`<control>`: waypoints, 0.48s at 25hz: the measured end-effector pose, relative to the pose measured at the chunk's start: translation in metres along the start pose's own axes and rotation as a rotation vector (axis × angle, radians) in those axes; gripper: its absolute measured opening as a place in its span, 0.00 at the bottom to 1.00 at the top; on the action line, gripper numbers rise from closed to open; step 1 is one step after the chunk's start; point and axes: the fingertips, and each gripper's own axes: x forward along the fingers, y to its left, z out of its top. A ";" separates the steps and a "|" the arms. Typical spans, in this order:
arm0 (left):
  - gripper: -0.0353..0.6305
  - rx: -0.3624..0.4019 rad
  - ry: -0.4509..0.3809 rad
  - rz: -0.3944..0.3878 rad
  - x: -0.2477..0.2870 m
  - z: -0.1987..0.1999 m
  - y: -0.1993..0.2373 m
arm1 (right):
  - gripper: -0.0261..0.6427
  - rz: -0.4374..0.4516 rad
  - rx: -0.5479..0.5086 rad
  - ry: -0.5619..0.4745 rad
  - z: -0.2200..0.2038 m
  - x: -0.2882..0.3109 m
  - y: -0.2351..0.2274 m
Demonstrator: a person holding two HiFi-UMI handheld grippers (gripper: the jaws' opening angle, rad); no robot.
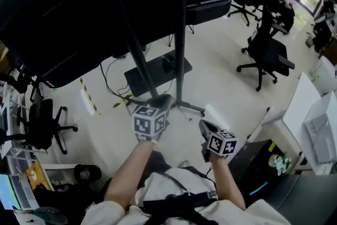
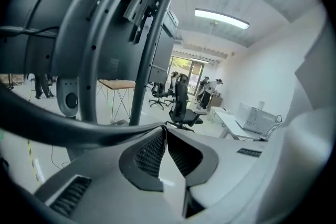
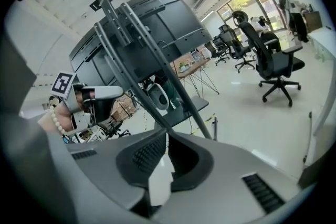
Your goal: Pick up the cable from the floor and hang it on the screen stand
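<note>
We see our left gripper (image 2: 164,131) clamped, seemingly on the dark cable (image 2: 63,126), beside the screen stand (image 1: 180,34); our right gripper (image 3: 167,136) is opening, nothing between its jaws.

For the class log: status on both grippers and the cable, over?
Left gripper shut on cable. Right gripper opening, nothing between its jaws. Screen stand poles straight ahead of both.

The person wears a white short-sleeved shirt (image 1: 158,183) at the bottom of the frame. Black straps (image 1: 179,202) cross its front. A string of small white beads (image 3: 54,122) circles the wrist at the middle left.
</note>
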 end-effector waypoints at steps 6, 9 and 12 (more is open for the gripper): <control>0.08 0.075 -0.075 -0.022 -0.022 0.054 -0.031 | 0.09 0.041 -0.032 -0.014 0.004 -0.007 0.012; 0.08 0.091 -0.114 -0.023 -0.038 0.075 -0.037 | 0.09 0.065 -0.056 -0.007 0.002 -0.007 0.021; 0.08 0.106 -0.160 -0.020 -0.060 0.097 -0.038 | 0.16 0.113 -0.088 0.011 -0.005 -0.001 0.034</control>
